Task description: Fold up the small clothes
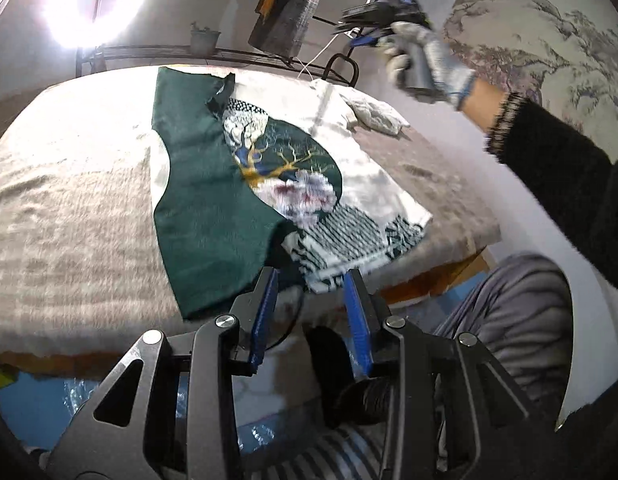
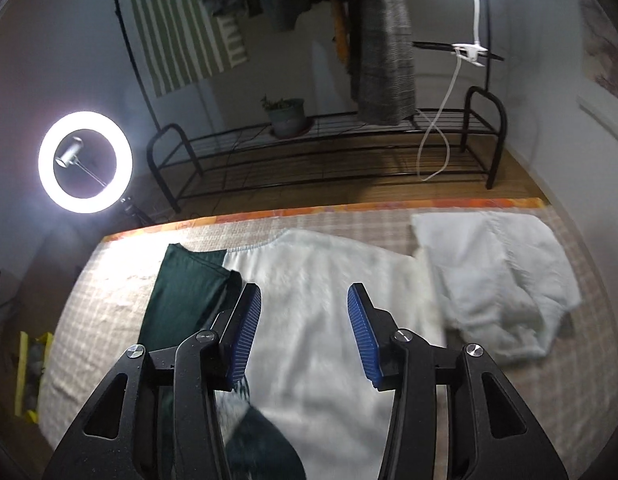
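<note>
Left side of both views is the beige plaid blanket-covered surface (image 1: 69, 216). The dark green and white printed shirt (image 1: 245, 184) lies flat mid-frame. Left gripper (image 1: 311, 280), bottom centre, is partly open with nothing in it. Right gripper (image 2: 303, 300) hangs open above the shirt, empty too. Crumpled white garment (image 2: 497, 276) sits far right.

A home bedroom: blanket-covered bed (image 2: 149, 280), clothes rack (image 2: 329, 148), potted plant (image 2: 287, 116), ring light (image 2: 85, 162).

Glaring ring light (image 2: 85, 162) (blurred, fisheye-warped)
</note>
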{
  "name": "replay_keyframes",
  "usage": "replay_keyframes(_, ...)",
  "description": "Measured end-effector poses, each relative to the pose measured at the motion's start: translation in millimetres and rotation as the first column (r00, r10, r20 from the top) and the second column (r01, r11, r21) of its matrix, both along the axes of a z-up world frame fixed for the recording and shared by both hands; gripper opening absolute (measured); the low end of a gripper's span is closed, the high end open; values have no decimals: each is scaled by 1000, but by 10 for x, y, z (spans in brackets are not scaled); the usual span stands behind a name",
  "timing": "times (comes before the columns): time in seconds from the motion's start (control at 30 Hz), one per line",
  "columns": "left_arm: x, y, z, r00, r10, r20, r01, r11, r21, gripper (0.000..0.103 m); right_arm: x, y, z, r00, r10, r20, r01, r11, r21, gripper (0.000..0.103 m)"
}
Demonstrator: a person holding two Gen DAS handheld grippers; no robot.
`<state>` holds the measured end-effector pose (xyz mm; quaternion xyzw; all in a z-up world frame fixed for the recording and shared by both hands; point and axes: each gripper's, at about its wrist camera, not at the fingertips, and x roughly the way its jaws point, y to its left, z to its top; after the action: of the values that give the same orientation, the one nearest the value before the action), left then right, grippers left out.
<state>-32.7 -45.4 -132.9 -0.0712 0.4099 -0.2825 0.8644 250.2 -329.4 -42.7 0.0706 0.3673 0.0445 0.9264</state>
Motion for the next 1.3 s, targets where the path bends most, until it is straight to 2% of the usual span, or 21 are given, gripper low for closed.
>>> replay_keyframes(0.23,-108,-183,38,997,6,77,-11,997,76,34,-679,-467,177,999,-21,44,18,999,51,44)
replay_keyframes(0.4,46,-379,59,993,40,108,-46,998,50,33,-1061,-776,138,999,-9,42,6,997,76,44)
replay_keyframes(0.6,287,-909,20,991,0,136,-7,999,50,34,-1373,-1160,16,1000,0,20,-1,997,76,44)
replay_keyframes(0.7,383,-1197,-34,992,-34,125,30,999,41,34,-1454,-1329,-76,1000,4,4,-5,995,99,44)
replay_keyframes(0.87,505,-1829,-155,985,-141,96,137,989,53,34,-1514,-1549,-267,999,16,-32,-12,993,114,44)
replay_keyframes(0.97,541,-2198,-249,975,-204,85,197,977,84,34,-1526,-1711,-397,999,10,-53,-3,992,129,49)
replay_keyframes(1.03,573,-2402,-315,970,-232,73,224,969,105,48,-1529,-1812,-453,998,-5,-60,13,990,139,51)
replay_keyframes(1.1,600,-2574,-389,966,-250,60,241,962,125,57,-1519,-1918,-495,998,-17,-68,28,988,154,51)
replay_keyframes(1.23,656,-2822,-554,963,-267,16,261,951,163,57,-1431,-2054,-579,996,-32,-82,47,982,184,51)
replay_keyframes(1.3,724,-2885,-658,969,-248,-9,245,948,202,57,-1361,-2068,-639,996,-32,-88,50,977,205,51)
